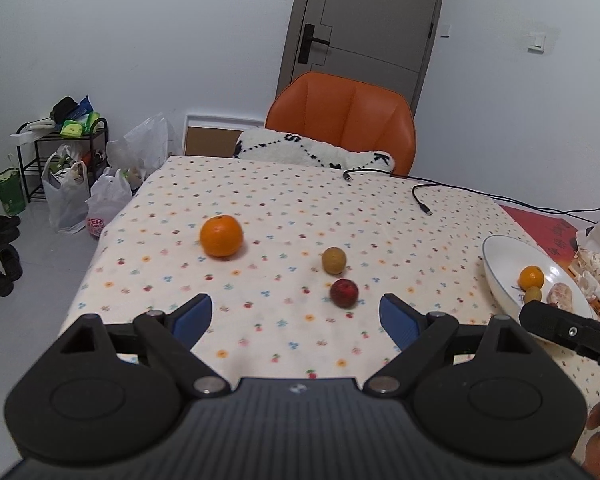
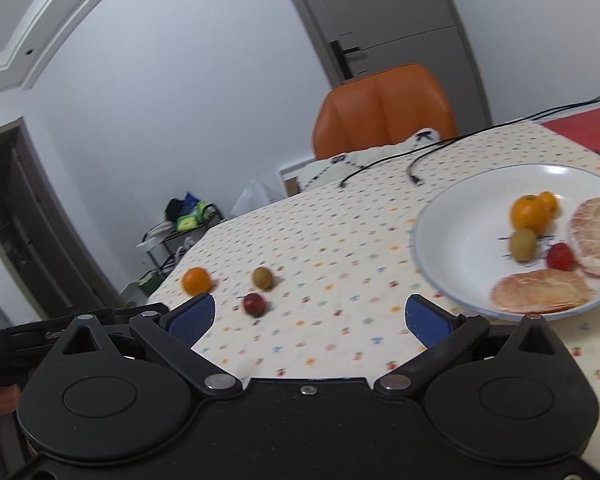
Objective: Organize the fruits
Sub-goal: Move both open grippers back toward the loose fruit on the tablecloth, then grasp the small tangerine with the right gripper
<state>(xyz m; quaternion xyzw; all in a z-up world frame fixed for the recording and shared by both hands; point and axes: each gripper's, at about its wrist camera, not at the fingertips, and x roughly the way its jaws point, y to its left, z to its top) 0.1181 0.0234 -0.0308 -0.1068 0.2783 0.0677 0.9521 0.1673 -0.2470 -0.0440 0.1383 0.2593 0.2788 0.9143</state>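
Left wrist view, reading from the left: the orange (image 1: 221, 236) sits alone on the dotted cloth of the counter (image 1: 284, 208), well apart from the rest. Right of it lie the green fruit (image 1: 334, 260) and, just in front of that, the red fruit (image 1: 344, 292), the two near each other but not touching. The left gripper (image 1: 296, 314) hangs above the near edge with its jaws spread wide and nothing between them; the red fruit lies just ahead of its right finger. Further right stands the plate (image 1: 496, 264), already holding several fruits. At the far right edge, part of the right gripper's body shows over the plate's near rim.

Right wrist view, the same order: orange (image 2: 196, 280), red fruit (image 2: 254, 304) and green fruit (image 2: 263, 277) are loose on the cloth at left, and the plate (image 2: 432, 240) is at right with two small oranges, a green fruit, a red fruit and two peeled citrus pieces in it. The right gripper (image 2: 310, 318) is also spread wide and empty, aimed at the bare cloth between the loose fruit and the plate.

As I judge it, the sorting is partly done: three fruits remain outside the plate, and the step in hand is reaching for the next one. The red fruit is nearest the left gripper, so the next move calls for bringing those jaws forward and down to straddle it, keeping clear of the green fruit close behind. It is small and round and may roll if nudged.
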